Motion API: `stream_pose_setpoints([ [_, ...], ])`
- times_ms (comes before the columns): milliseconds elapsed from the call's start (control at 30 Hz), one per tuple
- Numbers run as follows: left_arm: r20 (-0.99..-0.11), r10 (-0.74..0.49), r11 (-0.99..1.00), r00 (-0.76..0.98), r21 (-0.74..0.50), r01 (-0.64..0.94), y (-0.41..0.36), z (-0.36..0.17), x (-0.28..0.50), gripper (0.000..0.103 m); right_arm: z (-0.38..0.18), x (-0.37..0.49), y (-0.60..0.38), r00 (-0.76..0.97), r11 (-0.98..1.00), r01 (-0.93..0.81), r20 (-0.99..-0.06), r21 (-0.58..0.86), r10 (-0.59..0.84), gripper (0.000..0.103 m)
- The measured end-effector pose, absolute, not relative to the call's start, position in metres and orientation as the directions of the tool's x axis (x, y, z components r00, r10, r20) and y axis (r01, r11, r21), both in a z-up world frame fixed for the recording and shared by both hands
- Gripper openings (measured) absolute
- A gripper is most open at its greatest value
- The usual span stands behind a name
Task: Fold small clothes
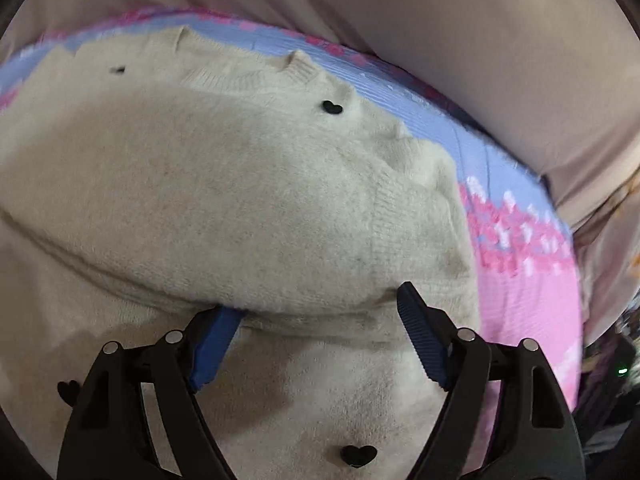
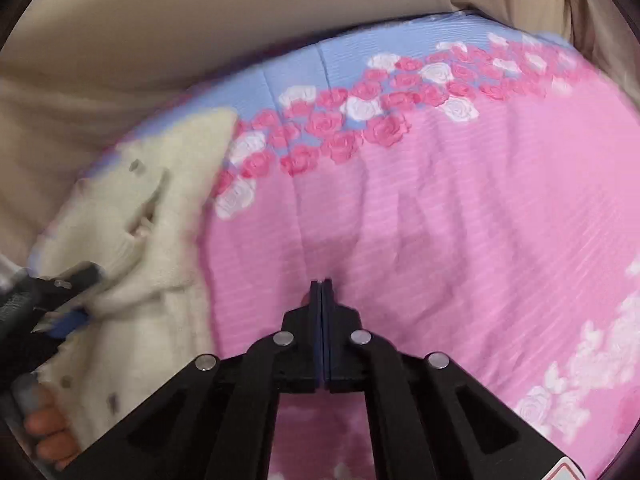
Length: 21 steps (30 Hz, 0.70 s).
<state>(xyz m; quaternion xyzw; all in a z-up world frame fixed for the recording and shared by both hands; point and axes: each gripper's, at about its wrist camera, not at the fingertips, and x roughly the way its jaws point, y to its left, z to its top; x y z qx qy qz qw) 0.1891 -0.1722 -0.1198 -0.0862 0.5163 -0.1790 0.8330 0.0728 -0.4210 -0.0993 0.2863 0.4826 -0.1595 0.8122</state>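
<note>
A small cream fuzzy sweater [image 1: 224, 200] with black heart buttons lies on a pink and blue floral bedcover [image 1: 528, 280]. One part is folded over the body. My left gripper [image 1: 320, 312] is open, its blue pads at the folded edge; the left pad [image 1: 216, 340] is tucked under the fold. In the right wrist view the sweater [image 2: 132, 248] lies at the left, with the left gripper [image 2: 68, 300] on it. My right gripper [image 2: 322, 292] is shut and empty over bare pink cover, right of the sweater.
Beige bedding [image 1: 480, 60] borders the cover at the back and right [image 2: 140, 40]. A band of pink and white roses [image 2: 360, 112] crosses the cover. Dark clutter [image 1: 612, 380] lies off the right edge.
</note>
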Motion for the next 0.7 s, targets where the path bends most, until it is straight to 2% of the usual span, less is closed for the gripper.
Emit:
stream_pose_setpoints([
  [67,-0.828,-0.385,0.922,0.408,-0.321,0.218,-0.179,-0.114,0.183,0.077,-0.076,0.069,-0.431,0.479,0.793,0.546,-0.877,0.271,-0.030,0.010],
  [167,-0.795,-0.475,0.880,0.378,-0.422,0.219,-0.188,-0.099,0.172,0.077,-0.039,0.106,-0.437,0.521,0.858,0.429,-0.853,0.282,0.020,0.014],
  [200,-0.790,-0.503,0.864,0.352,-0.450,0.224,-0.195,-0.100,0.169,0.078,-0.033,0.128,-0.436,0.515,0.879,0.382,-0.856,0.285,0.054,0.022],
  [233,-0.786,-0.530,0.848,0.319,-0.481,0.225,-0.204,-0.102,0.166,0.078,-0.030,0.153,-0.434,0.503,0.896,0.337,-0.860,0.289,0.089,0.043],
  [267,-0.787,-0.551,0.834,0.276,-0.507,0.218,-0.214,-0.109,0.162,0.078,-0.029,0.182,-0.431,0.501,0.908,0.290,-0.857,0.302,0.124,0.047],
  [333,-0.799,-0.573,0.818,0.184,-0.542,0.195,-0.233,-0.128,0.155,0.076,-0.032,0.228,-0.427,0.498,0.918,0.231,-0.850,0.323,0.174,0.047],
  [400,-0.804,-0.540,0.839,0.249,-0.491,0.235,-0.245,-0.128,0.145,0.072,-0.047,0.275,-0.418,0.447,0.932,0.200,-0.874,0.303,0.189,0.047],
  [467,-0.814,-0.523,0.843,0.251,-0.452,0.292,-0.259,-0.130,0.138,0.070,-0.066,0.307,-0.409,0.386,0.953,0.139,-0.901,0.270,0.199,0.031],
  [500,-0.817,-0.513,0.846,0.264,-0.429,0.317,-0.262,-0.130,0.134,0.070,-0.074,0.313,-0.401,0.345,0.967,0.102,-0.920,0.233,0.185,0.008],
  [533,-0.818,-0.505,0.847,0.275,-0.408,0.341,-0.264,-0.130,0.132,0.070,-0.088,0.316,-0.396,0.297,0.985,0.081,-0.947,0.152,0.122,0.000],
  [567,-0.820,-0.500,0.844,0.280,-0.388,0.371,-0.263,-0.129,0.129,0.066,-0.100,0.320,-0.400,0.258,0.995,0.087,-0.966,0.053,0.029,0.000],
  [600,-0.817,-0.508,0.838,0.272,-0.396,0.377,-0.257,-0.126,0.129,0.063,-0.097,0.319,-0.408,0.285,0.992,0.113,-0.958,0.053,0.018,0.000],
  [633,-0.807,-0.531,0.827,0.259,-0.427,0.366,-0.247,-0.122,0.130,0.063,-0.088,0.317,-0.416,0.295,0.983,0.178,-0.951,-0.042,-0.094,0.000],
  [667,-0.784,-0.556,0.821,0.274,-0.466,0.330,-0.222,-0.112,0.133,0.064,-0.073,0.314,-0.418,0.313,0.964,0.227,-0.927,-0.141,-0.209,0.005],
  [700,-0.774,-0.558,0.824,0.300,-0.476,0.307,-0.205,-0.106,0.136,0.066,-0.055,0.311,-0.415,0.359,0.968,0.228,-0.914,-0.109,-0.187,0.005],
])
